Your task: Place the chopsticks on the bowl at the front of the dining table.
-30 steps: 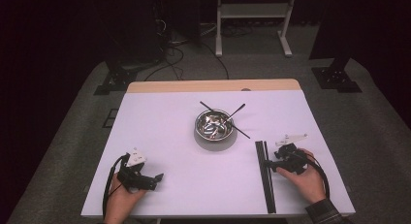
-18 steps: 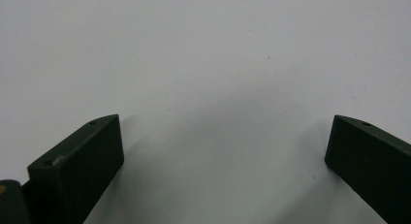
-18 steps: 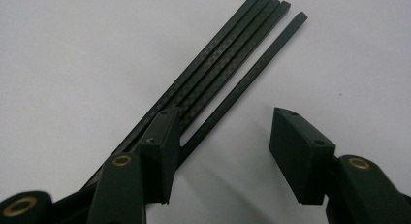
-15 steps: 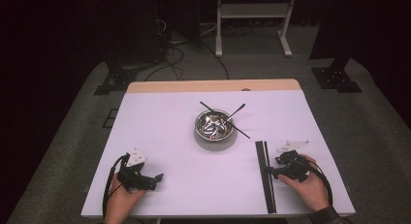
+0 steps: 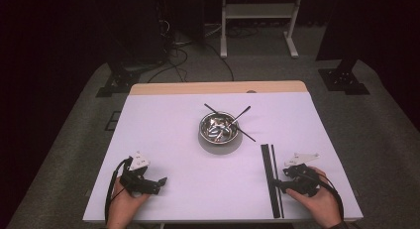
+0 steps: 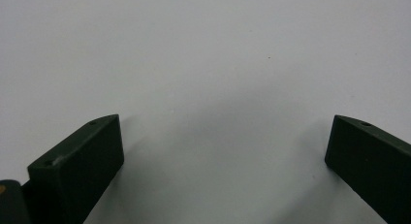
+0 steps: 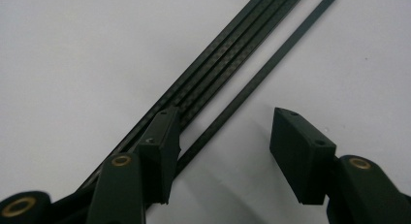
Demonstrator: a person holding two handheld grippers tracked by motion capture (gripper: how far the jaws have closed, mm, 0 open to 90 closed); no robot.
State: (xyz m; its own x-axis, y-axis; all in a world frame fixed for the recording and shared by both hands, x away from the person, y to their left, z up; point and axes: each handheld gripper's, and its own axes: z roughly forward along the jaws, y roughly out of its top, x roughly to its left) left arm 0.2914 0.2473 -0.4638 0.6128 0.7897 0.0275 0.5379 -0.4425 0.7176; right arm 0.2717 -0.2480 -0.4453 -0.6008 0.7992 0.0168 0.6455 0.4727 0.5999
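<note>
A bundle of long black strips [image 5: 268, 177] lies on the white table [image 5: 173, 140] at the right, running toward the near edge; in the right gripper view the bundle [image 7: 218, 69] has one thin strip [image 7: 271, 64] lying apart beside it. My right gripper [image 5: 278, 185] is at the strips' near end, pointing left. In its own view the right gripper [image 7: 225, 141] is open: the thin strip runs between the jaws untouched, and the left jaw sits over the bundle. My left gripper [image 5: 159, 182] rests at the near left, and in its own view the left gripper [image 6: 225, 141] stands open over bare table.
A shiny metal bowl [image 5: 219, 129] stands mid-table with two thin black sticks [image 5: 237, 117] crossed over its rim. A wooden edge [image 5: 218, 87] borders the table's far side. Stands and cables sit on the dark floor beyond.
My right hand has slid along the strips toward the table's near edge. The left hand, the bowl and the strips have stayed put.
</note>
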